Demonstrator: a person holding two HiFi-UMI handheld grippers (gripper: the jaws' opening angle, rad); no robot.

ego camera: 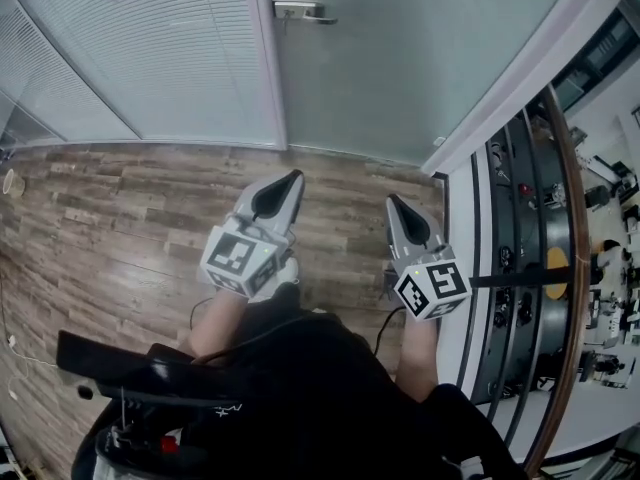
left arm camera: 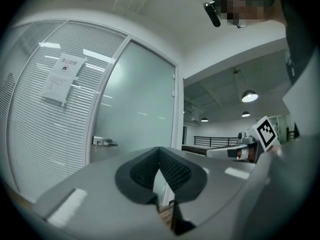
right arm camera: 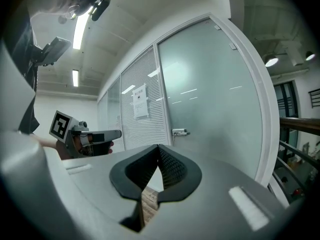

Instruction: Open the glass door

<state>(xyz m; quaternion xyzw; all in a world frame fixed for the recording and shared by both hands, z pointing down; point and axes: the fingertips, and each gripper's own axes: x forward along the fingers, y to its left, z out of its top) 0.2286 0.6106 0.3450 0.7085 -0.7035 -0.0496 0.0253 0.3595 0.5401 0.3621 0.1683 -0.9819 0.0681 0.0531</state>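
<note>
I'm seeing a slatted blind partition (ego camera: pixel 150 48) standing at the left, over a plank-wood floor (ego camera: pixel 120 228). I'm holding the left gripper (ego camera: pixel 293 180) and right gripper (ego camera: pixel 392 204) with jaws closed on nothing, both well short of the frosted glass door (ego camera: pixel 400 68). Its metal lever handle (ego camera: pixel 300 10) is sitting beyond the left gripper. A curved railing (ego camera: pixel 560 218) is running along the right.
</note>
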